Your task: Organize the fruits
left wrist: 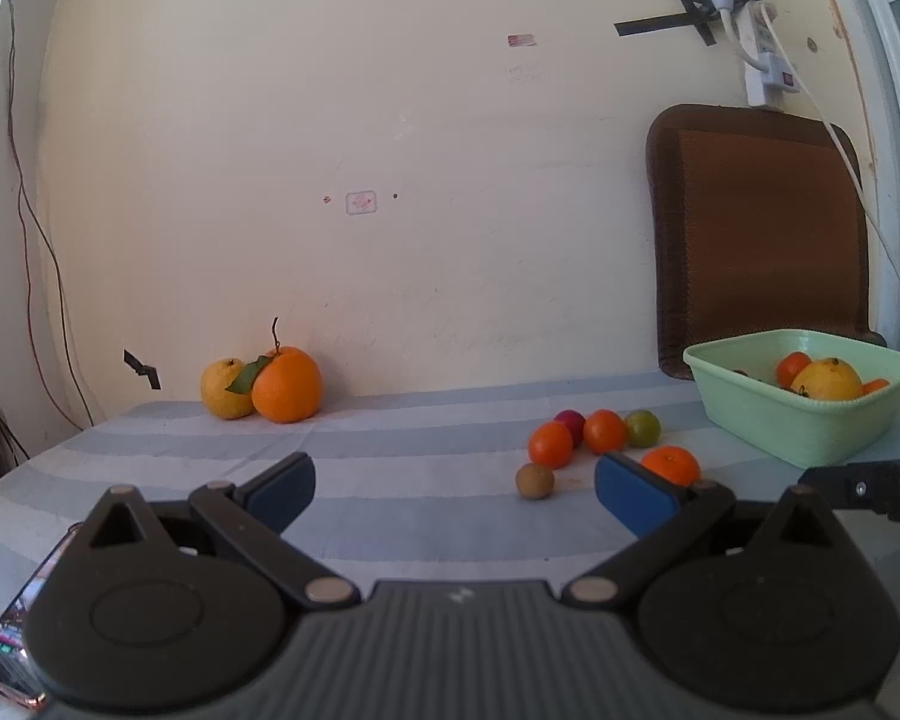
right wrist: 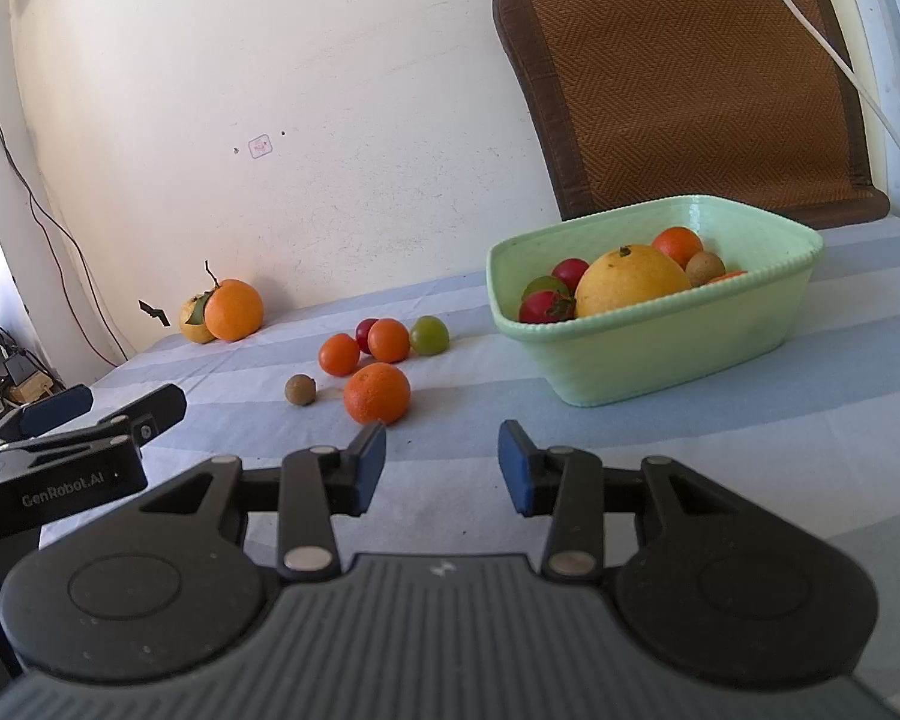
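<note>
Far left by the wall, a big orange (right wrist: 234, 318) sat touching a yellow citrus (right wrist: 193, 320). Left gripper (left wrist: 453, 489) hovered w/ jaws spread wide, nothing between them. Mid-cloth, loose fruit: brown longan (right wrist: 300, 389), mandarin (right wrist: 377, 393), small oranges, a green grape (right wrist: 429, 335). Right gripper (right wrist: 441, 468) sat just short of the mandarin, jaws partly apart, empty. At right, the green basket (right wrist: 660, 354) held a big yellow citrus & small fruit.

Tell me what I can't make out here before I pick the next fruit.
- Bowl contents: near wall hides most, left wrist view.
- Red fruit: partly behind oranges, both views.
- Yellow fruit by wall: half hidden by big orange.
- Phone: cut by left gripper body.
</note>
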`<control>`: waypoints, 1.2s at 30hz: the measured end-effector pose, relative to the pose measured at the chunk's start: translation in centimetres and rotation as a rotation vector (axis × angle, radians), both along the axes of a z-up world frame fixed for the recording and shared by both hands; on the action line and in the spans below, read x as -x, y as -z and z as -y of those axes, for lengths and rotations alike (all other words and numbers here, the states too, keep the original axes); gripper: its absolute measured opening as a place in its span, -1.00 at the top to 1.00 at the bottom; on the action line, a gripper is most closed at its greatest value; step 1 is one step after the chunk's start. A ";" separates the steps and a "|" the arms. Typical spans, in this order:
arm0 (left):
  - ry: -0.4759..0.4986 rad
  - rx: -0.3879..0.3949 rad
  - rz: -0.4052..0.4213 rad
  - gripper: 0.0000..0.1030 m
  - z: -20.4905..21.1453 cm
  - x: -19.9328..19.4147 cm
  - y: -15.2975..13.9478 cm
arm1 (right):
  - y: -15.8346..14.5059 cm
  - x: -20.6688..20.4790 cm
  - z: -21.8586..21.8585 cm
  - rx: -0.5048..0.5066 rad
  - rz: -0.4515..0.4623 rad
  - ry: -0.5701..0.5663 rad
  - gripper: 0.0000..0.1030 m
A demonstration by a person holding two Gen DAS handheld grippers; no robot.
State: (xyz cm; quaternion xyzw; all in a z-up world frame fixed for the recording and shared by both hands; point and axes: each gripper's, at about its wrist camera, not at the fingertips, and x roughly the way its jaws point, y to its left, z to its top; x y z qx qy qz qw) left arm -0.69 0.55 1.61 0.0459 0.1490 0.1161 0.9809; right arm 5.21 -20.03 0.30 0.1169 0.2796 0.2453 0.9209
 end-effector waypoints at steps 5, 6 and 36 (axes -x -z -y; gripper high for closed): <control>0.000 0.010 -0.002 -1.00 -0.2 0.0 0.0 | 0.0 0.0 0.0 -0.001 0.000 -0.001 0.13; 0.000 0.014 -0.003 -1.00 -0.2 0.0 0.0 | 0.0 0.0 0.0 -0.001 0.000 -0.001 0.13; 0.016 0.073 -0.006 -1.00 -0.7 0.0 0.1 | 0.0 0.0 0.2 -0.004 0.002 -0.005 0.10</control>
